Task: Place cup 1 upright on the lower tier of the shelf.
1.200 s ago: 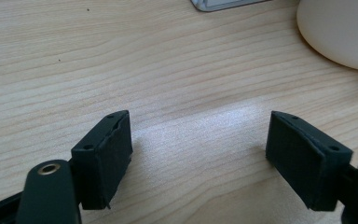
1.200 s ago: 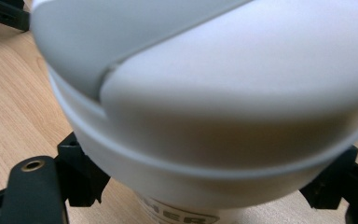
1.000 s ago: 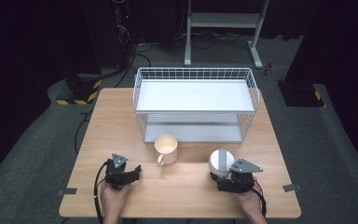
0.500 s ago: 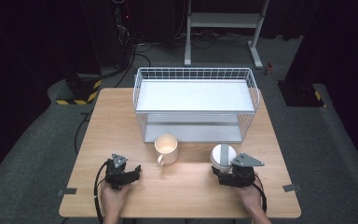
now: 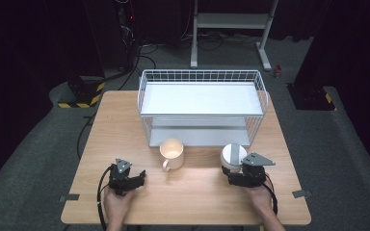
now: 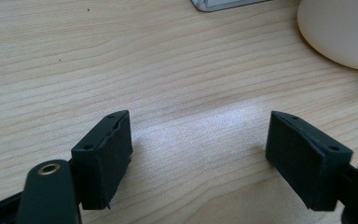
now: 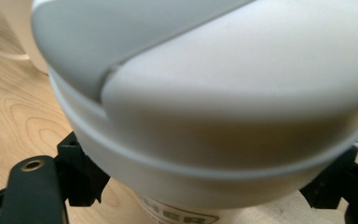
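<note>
A white cup with a grey lid stands at the table's front right, and my right gripper is shut on its body from the near side. In the right gripper view the lidded cup looms large, with a black jaw pressed to each of its sides; my right gripper holds it low down. A cream mug stands upright at the front middle, handle toward the person. My left gripper rests on the wood at the front left, open with nothing in it. In the left gripper view my left gripper has its jaws wide apart, the mug beyond at the upper right.
A white wire basket rack with two shelves stands across the back half of the wooden table. Cables trail from both grippers over the front edge. Beyond the table are a dark floor and a metal stand.
My right gripper and the lidded cup have shifted slightly away from the person, toward the rack. The left gripper and the mug have stayed still.
</note>
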Tool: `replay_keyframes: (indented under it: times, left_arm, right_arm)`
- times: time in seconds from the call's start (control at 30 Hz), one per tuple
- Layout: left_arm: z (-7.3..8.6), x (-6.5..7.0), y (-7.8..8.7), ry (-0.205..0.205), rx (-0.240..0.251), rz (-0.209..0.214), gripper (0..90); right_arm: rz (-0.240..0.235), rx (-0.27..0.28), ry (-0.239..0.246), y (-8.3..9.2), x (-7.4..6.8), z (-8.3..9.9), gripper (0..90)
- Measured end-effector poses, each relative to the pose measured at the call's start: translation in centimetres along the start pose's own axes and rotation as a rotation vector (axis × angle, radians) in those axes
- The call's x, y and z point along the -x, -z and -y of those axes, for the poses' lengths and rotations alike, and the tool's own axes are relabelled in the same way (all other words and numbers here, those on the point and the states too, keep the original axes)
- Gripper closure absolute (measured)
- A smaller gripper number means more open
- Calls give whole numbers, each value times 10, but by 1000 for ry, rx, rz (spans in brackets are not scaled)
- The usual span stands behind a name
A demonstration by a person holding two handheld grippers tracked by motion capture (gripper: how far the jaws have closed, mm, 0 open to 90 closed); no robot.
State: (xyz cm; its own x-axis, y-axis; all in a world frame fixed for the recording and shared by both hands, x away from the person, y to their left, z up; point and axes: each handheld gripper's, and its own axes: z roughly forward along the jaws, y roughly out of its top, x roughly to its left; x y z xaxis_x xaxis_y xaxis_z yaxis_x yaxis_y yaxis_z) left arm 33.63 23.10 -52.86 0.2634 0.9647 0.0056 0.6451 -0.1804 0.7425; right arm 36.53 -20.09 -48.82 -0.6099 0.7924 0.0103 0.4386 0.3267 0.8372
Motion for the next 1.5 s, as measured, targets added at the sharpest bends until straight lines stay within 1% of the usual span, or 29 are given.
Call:
replay_keyframes:
  times: [0.07,0.17,0.23,0.3,0.33,0.47,0.63,0.67,0.87,0.93,1.0,1.2,1.27,1.33,1.4,1.5]
  left_arm:
    - [0,0,0,0,0,0,228]
    - [0,0,0,0,0,0,228]
    - [0,0,0,0,0,0,228]
    - [0,0,0,0,0,0,228]
    - [0,0,0,0,0,0,228]
    - [0,0,0,0,0,0,228]
    - [0,0,0,0,0,0,228]
    - [0,0,0,0,0,0,228]
    - [0,0,0,0,0,0,228]
    - [0,0,0,0,0,0,228]
    - [0,0,0,1,0,0,228]
    - [0,0,0,-2,0,-1,228]
    - [0,0,0,0,0,0,228]
    - [0,0,0,0,0,0,228]
    - [0,0,0,0,0,0,228]
    - [0,0,0,0,0,0,228]
  right_arm:
    - [1,-2,-1,-1,1,-1,185]
    - [6,1,-27,-3,6,-1,186]
    - [11,-1,-27,-4,8,-2,186]
    - [12,-3,-34,-4,9,-3,186]
    - [13,2,-43,-4,11,-4,186]
    - [23,2,-45,-6,15,-9,186]
    - [19,6,-48,-8,17,-15,186]
    - [19,7,-56,-9,17,-16,186]
    - [32,10,-84,-16,22,-24,186]
    - [34,7,-87,-18,23,-25,186]
    - [43,2,-78,-23,23,-29,186]
    - [54,-3,-82,-29,25,-34,186]
    - [58,-8,-96,-33,27,-37,186]
    - [69,-6,-87,-36,29,-39,186]
    - [72,-11,-102,-39,30,-39,186]
    - [81,-13,-109,-42,31,-40,185]
